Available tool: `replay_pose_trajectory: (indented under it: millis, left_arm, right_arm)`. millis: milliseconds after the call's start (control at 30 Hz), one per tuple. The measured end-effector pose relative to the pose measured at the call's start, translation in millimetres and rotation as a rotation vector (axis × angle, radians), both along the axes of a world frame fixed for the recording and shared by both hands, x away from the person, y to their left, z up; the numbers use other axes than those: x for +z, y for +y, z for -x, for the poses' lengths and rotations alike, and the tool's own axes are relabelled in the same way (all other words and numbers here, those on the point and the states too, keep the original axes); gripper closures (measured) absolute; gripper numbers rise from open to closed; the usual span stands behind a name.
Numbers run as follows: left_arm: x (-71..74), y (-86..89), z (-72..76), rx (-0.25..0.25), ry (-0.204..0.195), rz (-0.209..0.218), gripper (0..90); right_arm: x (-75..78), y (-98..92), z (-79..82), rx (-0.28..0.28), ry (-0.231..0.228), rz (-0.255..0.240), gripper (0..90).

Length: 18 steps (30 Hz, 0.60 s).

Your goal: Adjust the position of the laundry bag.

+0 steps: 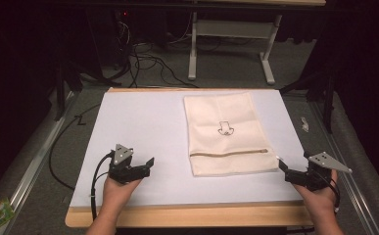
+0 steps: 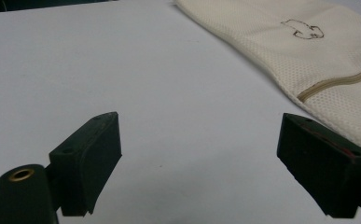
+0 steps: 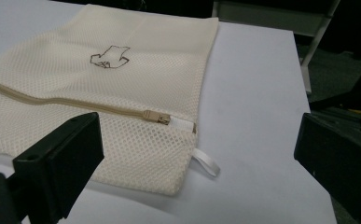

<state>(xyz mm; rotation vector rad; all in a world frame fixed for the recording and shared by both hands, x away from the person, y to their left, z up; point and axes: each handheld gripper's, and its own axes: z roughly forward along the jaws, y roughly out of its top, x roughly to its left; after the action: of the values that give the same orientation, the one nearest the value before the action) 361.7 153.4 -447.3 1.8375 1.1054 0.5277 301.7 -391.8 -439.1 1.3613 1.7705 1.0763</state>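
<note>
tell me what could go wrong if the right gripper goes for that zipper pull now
The zipper pull is small and lies flat against the mesh bag, so the open right gripper may pinch mesh along with it or miss. Nothing holds the bag down: the left gripper is open over the bare white sheet, apart from the bag, so pulling the zipper would likely drag or bunch the whole bag. The white loop beside the pull could get grabbed by mistake.

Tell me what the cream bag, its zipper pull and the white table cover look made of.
Cream bag: soft woven mesh fabric, matte; a fine honeycomb weave shows. Zipper pull: probably metal or coated plastic, tan with a slight sheen. White table cover: smooth, matte sheet, likely paper or thin plastic, laid over a wooden board with light grain.
</note>
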Motion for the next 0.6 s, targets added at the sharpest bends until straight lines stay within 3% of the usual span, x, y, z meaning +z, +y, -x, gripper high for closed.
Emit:
replay_pose_trajectory:
  millis: [167, 467, 600]
  left_arm:
    - [-4.6, -29.6, -1.1, -0.056, 0.029, 0.007, 16.9]
    - [-16.2, -95.1, -12.0, -0.223, 0.105, 0.026, 34.2]
    - [-25.1, -121.5, -18.7, -0.258, 0.133, 0.023, 36.6]
  right_arm:
    - [-4.0, 2.5, -0.6, 0.019, 0.017, 0.012, 2.7]
    - [-4.7, 7.7, -1.7, 0.044, 0.003, 0.036, 6.7]
    - [-4.6, 9.2, -0.7, 0.055, 0.001, 0.038, 7.8]
